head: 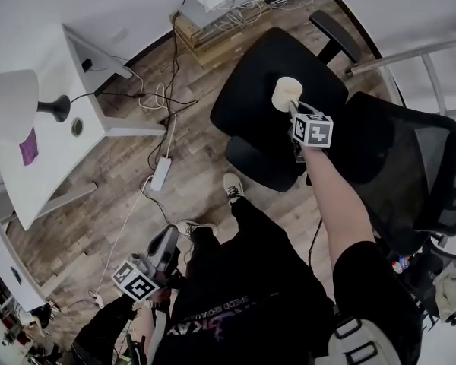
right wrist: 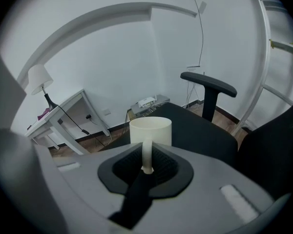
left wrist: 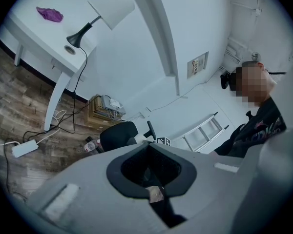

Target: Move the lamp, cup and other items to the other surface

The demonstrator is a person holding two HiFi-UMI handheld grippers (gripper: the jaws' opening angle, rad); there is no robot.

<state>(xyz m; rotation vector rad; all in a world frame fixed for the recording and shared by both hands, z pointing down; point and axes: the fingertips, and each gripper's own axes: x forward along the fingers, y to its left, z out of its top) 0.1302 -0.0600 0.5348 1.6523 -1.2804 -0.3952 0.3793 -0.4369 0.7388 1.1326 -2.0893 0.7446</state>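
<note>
The right claw [right wrist: 146, 165] is clamped on the handle of the cream cup [right wrist: 150, 129] and holds it upright over the black chair seat [right wrist: 200, 130]. The left claw [head: 165, 243] is low beside the person's leg, its jaws together with nothing in them. Well apart from both, the lamp [head: 11, 101] and a purple item [head: 28, 146] sit on the white counter [head: 57, 154].

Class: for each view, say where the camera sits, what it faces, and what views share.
Head view: on the head, facing steeply down at the chair; legs, right arm show.
Left gripper view: on the left gripper, facing the lamp; person's torso shows.
Right gripper view: on the right gripper, facing its held cup; jaws only.
All share lamp, chair.
</note>
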